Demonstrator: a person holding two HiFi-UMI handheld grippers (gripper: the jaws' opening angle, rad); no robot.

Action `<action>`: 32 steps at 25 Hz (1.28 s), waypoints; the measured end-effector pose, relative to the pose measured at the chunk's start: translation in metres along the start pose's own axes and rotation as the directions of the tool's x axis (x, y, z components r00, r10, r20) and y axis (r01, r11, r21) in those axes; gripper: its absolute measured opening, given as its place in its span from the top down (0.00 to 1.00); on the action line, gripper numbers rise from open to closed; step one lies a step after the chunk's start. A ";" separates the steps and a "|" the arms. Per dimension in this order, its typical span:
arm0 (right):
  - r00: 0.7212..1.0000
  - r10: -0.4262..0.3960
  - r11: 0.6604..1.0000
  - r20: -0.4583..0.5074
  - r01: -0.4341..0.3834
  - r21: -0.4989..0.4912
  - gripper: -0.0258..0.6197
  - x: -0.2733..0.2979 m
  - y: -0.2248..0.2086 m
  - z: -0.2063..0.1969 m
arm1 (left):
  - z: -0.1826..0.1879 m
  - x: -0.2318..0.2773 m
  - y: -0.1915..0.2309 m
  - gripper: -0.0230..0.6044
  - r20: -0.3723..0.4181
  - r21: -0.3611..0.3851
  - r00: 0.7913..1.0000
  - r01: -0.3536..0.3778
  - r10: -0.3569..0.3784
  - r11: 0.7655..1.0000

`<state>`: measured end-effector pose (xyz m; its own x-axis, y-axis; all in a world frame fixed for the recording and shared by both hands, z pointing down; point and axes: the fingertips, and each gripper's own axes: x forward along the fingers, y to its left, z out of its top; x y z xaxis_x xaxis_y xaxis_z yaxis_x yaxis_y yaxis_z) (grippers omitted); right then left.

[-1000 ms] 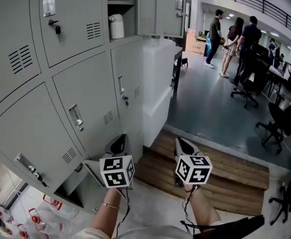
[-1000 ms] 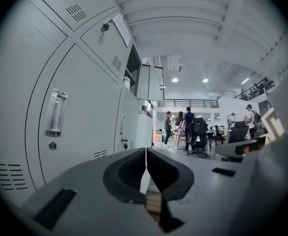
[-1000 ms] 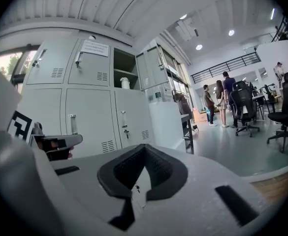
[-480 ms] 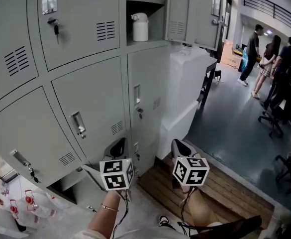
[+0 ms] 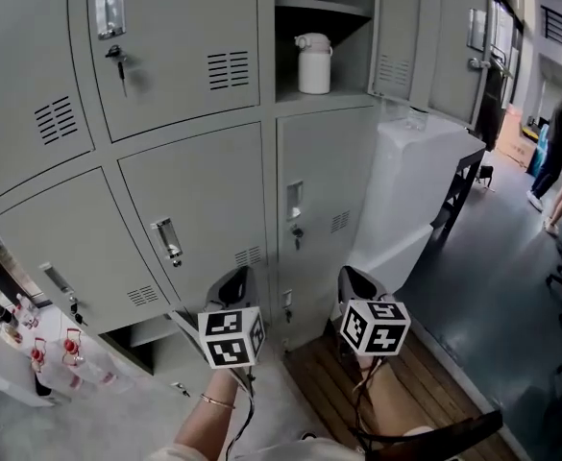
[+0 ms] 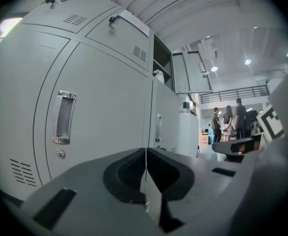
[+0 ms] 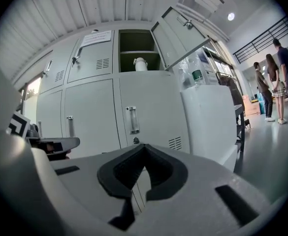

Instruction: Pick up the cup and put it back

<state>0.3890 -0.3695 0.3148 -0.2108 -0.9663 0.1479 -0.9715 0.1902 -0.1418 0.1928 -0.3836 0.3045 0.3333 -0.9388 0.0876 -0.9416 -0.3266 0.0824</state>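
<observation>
Left claw (image 5: 232, 284) and right claw (image 5: 355, 283) are both closed tight and empty, held low, apparently because the reach has not begun: the cup (image 5: 313, 62) stands well above them in the open locker (image 5: 354, 54).

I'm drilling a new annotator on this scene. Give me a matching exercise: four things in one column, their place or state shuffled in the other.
1. cup
2. left gripper
3. key
4. white cabinet

a. shut, with nothing in it
b. hanging from an upper locker door's lock
c. inside the open locker
d. beside the end of the lockers

Pairs: 1-c, 2-a, 3-b, 4-d
</observation>
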 end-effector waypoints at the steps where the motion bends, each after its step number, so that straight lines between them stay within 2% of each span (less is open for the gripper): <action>1: 1.000 0.016 1.000 0.001 -0.016 -0.005 0.97 0.003 0.002 0.000 | 0.001 -0.001 0.002 0.95 0.007 0.002 1.000 -0.013 0.013 1.000; 5: 0.998 0.060 0.998 0.014 -0.059 -0.028 0.97 0.011 0.015 -0.001 | 0.000 -0.008 0.009 0.95 0.026 0.018 0.999 -0.048 0.047 0.999; 8: 0.997 0.074 0.996 -0.007 -0.075 -0.046 0.97 0.009 0.024 -0.008 | -0.005 -0.017 0.014 0.95 0.018 0.003 0.998 -0.064 0.064 0.998; 14: 0.997 0.078 0.993 0.013 -0.077 -0.087 0.97 0.003 0.032 -0.005 | -0.007 -0.029 0.021 0.95 0.023 -0.011 0.996 -0.081 0.081 0.997; 19: 0.997 0.077 0.994 0.026 -0.075 -0.080 0.97 -0.004 0.034 -0.004 | -0.012 -0.037 0.025 0.95 0.014 -0.016 0.996 -0.091 0.092 0.996; 22: 0.996 0.086 0.994 0.033 -0.083 -0.074 0.84 -0.007 0.035 -0.002 | -0.014 -0.039 0.024 0.95 0.009 -0.012 0.996 -0.087 0.087 0.996; 24: 0.995 0.088 0.994 0.038 -0.085 -0.071 0.82 -0.009 0.036 0.000 | -0.014 -0.041 0.023 0.95 0.009 -0.009 0.996 -0.084 0.084 0.996; 28: 0.995 0.088 0.994 0.048 -0.085 -0.067 0.69 -0.009 0.039 0.006 | -0.011 -0.043 0.024 0.95 0.013 0.002 0.997 -0.080 0.080 0.997; 32: 0.995 0.091 0.994 0.043 -0.088 -0.070 0.51 -0.007 0.044 0.007 | -0.008 -0.044 0.027 0.95 0.020 0.006 0.996 -0.081 0.081 0.997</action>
<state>0.3490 -0.3558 0.3005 -0.2938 -0.9514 0.0922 -0.9543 0.2865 -0.0853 0.1532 -0.3498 0.3110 0.2546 -0.9642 0.0745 -0.9659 -0.2497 0.0692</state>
